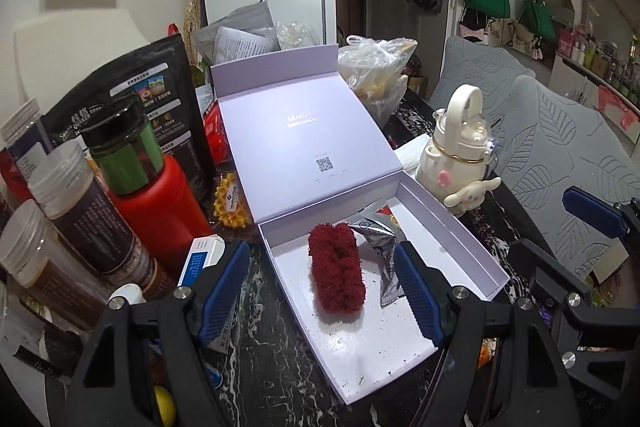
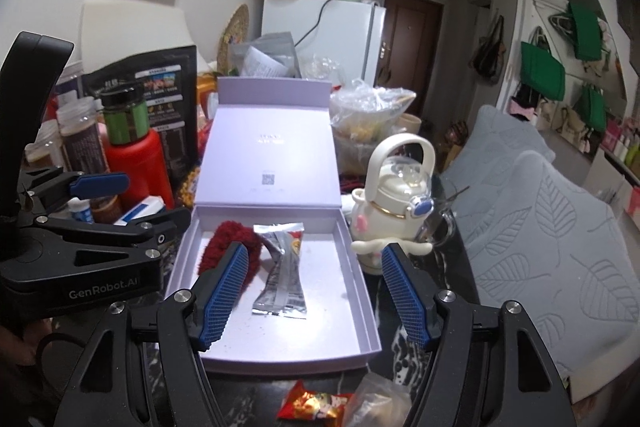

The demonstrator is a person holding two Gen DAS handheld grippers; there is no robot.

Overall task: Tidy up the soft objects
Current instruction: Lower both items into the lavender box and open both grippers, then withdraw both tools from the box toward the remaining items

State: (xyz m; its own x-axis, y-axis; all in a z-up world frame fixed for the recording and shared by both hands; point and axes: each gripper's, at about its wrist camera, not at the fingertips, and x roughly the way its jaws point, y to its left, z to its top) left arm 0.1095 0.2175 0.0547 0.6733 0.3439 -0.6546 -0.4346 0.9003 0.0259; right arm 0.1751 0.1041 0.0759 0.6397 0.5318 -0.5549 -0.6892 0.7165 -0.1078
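An open lilac box [image 1: 460, 239] [image 2: 362, 291] lies on the dark marble table, lid folded back. Inside lie a fuzzy dark red soft object [image 1: 336, 267] [image 2: 224, 239] and a silver foil packet [image 1: 384, 247] [image 2: 282, 267]. My left gripper [image 1: 320, 291] is open and empty, its fingers on either side of the red object, just above it. My right gripper [image 2: 314, 295] is open and empty, hovering over the box above the foil packet. The left gripper also shows in the right wrist view [image 2: 128, 203] at the left of the box.
Jars and a red bottle [image 1: 156, 203] crowd the left. A white cartoon water bottle [image 1: 460, 151] [image 2: 396, 195] stands right of the box. A red snack packet [image 2: 316, 405] and a clear bag [image 2: 376, 403] lie at the near edge. Grey cushions [image 2: 540, 227] lie to the right.
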